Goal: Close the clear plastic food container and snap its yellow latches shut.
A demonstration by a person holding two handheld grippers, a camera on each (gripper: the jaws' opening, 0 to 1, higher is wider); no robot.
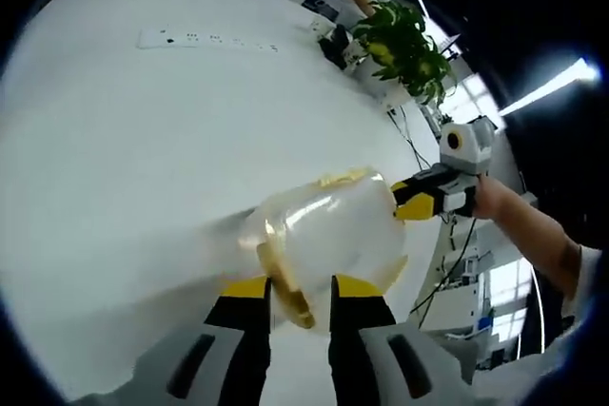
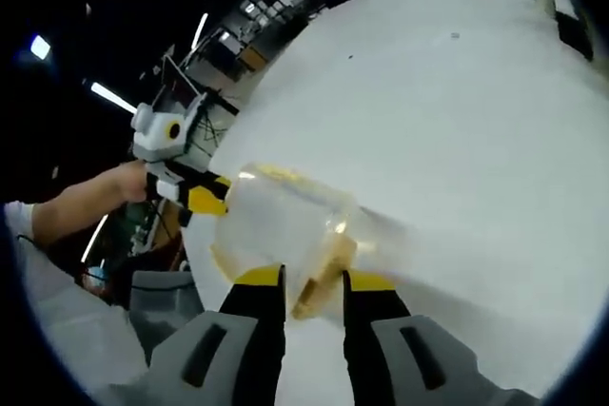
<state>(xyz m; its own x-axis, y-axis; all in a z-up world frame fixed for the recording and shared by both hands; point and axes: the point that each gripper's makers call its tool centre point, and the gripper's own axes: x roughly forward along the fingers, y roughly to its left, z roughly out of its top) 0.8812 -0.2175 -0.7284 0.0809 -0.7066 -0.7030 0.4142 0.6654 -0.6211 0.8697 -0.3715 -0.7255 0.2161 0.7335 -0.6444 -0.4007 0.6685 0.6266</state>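
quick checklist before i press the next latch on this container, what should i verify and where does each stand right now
1. Clear plastic food container resting on the white table: cannot tell, it may be lifted.
2. Left gripper placed at a yellow latch: ok, the latch lies between its yellow-tipped jaws.
3. Right gripper placed at the opposite yellow latch: ok, that latch sits between its jaws.
4. Lid seated all round: cannot tell, the clear plastic is blurred.
5. Latches snapped down: cannot tell from either view.
6. Table free near the container: ok; the white power strip and green potted plant are far off.
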